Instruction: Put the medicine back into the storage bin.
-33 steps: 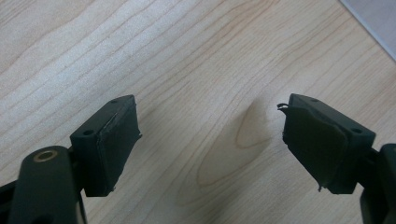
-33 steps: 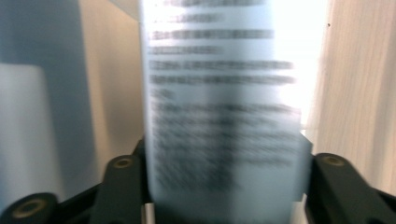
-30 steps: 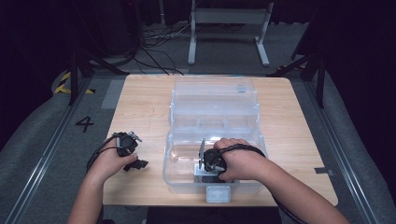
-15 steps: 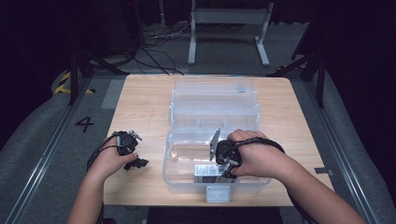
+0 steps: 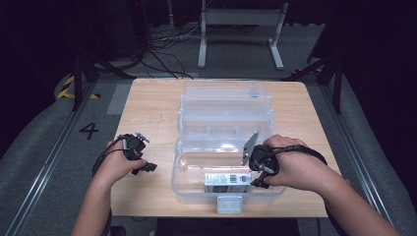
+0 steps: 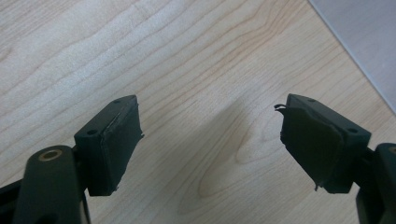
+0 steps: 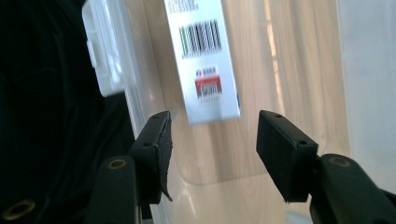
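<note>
A clear plastic box (image 5: 183,177) stands open on the wooden table (image 5: 152,105), its lid (image 5: 223,105) lying back behind it. A small white carton (image 5: 227,181) with a barcode lies on the box floor near the front wall. My right gripper (image 5: 260,172) hovers over the box's right end, open, jaws empty. In the right gripper view the carton (image 7: 201,56) lies just beyond the gap between the jaws of my right gripper (image 7: 212,140). My left gripper (image 5: 142,164) rests left of the box, open over bare wood (image 6: 187,84).
A white latch (image 5: 229,204) sticks out from the box's front wall at the table's near edge. Dark floor, cables and a metal stand (image 5: 241,29) lie beyond the far edge. A "4" (image 5: 89,130) is marked on the floor at left.
My right hand and gripper have moved right and slightly back, from the box's middle over the carton to its right end. The left hand has stayed still.
</note>
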The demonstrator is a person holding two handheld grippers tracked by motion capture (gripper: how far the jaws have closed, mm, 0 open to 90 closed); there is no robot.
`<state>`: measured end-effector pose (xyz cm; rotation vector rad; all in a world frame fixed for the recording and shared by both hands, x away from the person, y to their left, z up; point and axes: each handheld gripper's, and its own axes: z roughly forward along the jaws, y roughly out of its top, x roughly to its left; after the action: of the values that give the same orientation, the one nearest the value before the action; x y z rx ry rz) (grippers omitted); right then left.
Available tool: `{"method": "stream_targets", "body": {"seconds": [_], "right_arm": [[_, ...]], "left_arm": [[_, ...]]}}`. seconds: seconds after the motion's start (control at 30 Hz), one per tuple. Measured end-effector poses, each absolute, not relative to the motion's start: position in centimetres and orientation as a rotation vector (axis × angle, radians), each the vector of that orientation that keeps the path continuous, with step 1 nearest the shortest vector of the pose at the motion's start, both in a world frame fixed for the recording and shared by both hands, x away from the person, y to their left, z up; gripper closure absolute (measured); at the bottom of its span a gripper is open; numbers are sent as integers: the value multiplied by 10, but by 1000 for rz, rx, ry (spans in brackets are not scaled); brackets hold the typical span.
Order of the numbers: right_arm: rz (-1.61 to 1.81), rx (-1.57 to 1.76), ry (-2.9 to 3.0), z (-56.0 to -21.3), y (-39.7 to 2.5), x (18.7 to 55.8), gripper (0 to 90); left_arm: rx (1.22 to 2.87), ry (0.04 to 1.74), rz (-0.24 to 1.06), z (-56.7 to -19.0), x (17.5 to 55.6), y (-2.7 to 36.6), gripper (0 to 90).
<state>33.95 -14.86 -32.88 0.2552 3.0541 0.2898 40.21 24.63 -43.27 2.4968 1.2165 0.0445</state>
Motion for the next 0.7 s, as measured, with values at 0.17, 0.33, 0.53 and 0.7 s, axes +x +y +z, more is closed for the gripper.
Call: {"method": "stream_targets", "body": {"seconds": [0.17, 0.33, 0.53, 0.7], "right_arm": [[290, 303, 3060, -332, -163, 334, 461], [273, 338, 3080, -337, -169, 330, 448], [323, 376, 3054, -341, -180, 328, 470], [333, 381, 3068, -338, -185, 324, 457]], "left_arm": [[2496, 1243, 14, -431, 405, 242, 228], [2497, 1228, 21, -433, 407, 239, 245], [2478, 1229, 71, -432, 410, 241, 247], [2487, 1225, 58, -432, 412, 240, 251]]}}
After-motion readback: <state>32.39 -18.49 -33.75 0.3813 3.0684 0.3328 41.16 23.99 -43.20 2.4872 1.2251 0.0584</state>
